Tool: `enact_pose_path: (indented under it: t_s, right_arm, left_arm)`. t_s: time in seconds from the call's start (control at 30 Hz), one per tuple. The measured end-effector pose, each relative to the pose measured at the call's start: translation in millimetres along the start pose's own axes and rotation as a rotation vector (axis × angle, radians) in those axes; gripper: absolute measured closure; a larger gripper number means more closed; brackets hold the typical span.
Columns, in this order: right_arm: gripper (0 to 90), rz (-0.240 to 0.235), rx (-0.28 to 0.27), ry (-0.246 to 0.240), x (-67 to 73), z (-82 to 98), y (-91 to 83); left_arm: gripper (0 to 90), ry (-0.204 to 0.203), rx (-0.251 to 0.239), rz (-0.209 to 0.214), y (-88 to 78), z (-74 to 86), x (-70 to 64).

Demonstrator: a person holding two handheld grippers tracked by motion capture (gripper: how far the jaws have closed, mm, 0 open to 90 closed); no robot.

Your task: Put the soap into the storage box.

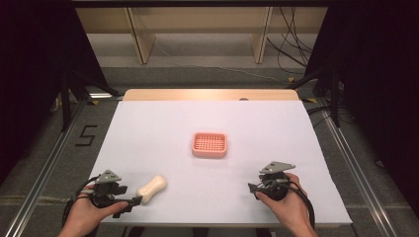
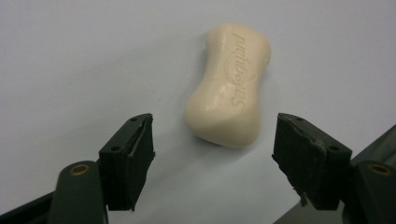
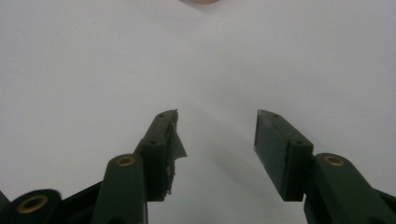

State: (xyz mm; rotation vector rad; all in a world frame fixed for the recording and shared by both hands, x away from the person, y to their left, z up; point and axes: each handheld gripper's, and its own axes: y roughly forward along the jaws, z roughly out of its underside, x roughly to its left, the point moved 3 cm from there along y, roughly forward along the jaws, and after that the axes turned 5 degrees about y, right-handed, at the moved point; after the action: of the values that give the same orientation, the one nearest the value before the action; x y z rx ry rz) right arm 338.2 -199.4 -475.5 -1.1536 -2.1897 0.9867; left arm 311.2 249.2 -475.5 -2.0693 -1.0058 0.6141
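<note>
On white table cover [image 1: 207, 118]: pink slotted plastic soap dish [image 1: 209, 144] at centre; cream waisted soap bar [image 2: 229, 84] near front left, long axis toward 1 o'clock. Just at 1 o'clock of left gripper [image 2: 212, 156], jaws apart, empty. Right gripper [image 3: 215, 144] farther off, also apart.

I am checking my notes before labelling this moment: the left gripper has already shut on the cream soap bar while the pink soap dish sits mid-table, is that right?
Not quite: the left gripper is open, its jaws apart short of the cream soap bar, which lies free on the table, as the left gripper view shows. The pink soap dish does sit mid-table.
</note>
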Motion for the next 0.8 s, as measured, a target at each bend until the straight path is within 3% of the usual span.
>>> enact_pose_path:
  t_s: [0.03,0.07,0.1,0.17,0.23,0.37,0.47,0.53,0.57,0.67,0.7,0.8]
  right_arm:
    - [51.8,-0.004,0.005,0.014,1.0,-0.2,-1.0]
    - [52.3,-0.005,0.000,0.006,0.8,-0.3,-1.6]
    - [52.4,-0.002,-0.001,0.007,0.8,-0.4,-2.0]
    - [52.3,0.014,-0.002,0.002,0.2,-0.2,-2.8]
    - [52.3,0.018,-0.001,0.010,-0.8,0.6,-3.8]
    - [52.1,0.018,0.008,0.026,-0.2,1.6,-3.8]
    - [52.1,0.018,0.000,0.015,-0.8,1.1,-3.6]
    - [51.9,0.020,0.002,0.016,-1.0,1.1,-3.1]
    - [51.9,0.024,-0.003,-0.009,-2.6,1.1,-2.4]
    - [51.8,0.018,0.009,0.009,-0.8,1.3,-2.8]
    - [51.7,0.019,0.006,0.011,-0.5,1.2,-2.7]
    - [51.3,0.020,0.004,0.000,-1.2,1.1,-1.9]
  left_arm:
    - [28.2,-0.018,0.002,-0.010,2.1,-2.1,0.2]
    - [27.6,-0.007,0.022,-0.002,1.2,-2.6,0.6]
    - [26.6,0.026,0.076,0.017,-0.1,-3.8,2.1]
    - [24.4,0.003,0.088,0.025,1.6,-5.2,0.0]
    - [22.9,0.043,0.102,0.027,2.7,-13.1,0.8]
    - [20.4,0.077,0.164,0.035,8.1,-22.2,-0.6]
    - [22.1,0.087,0.190,0.013,13.3,-30.7,-1.3]
    - [24.0,0.107,0.214,0.025,14.7,-36.8,-0.4]
    - [24.6,0.096,0.216,0.024,16.5,-39.6,-1.1]
    - [25.8,0.089,0.236,0.038,21.8,-45.9,-4.0]
    - [25.8,0.113,0.262,0.046,21.9,-48.4,-3.4]
    - [25.8,0.108,0.261,0.044,25.6,-55.8,-4.9]
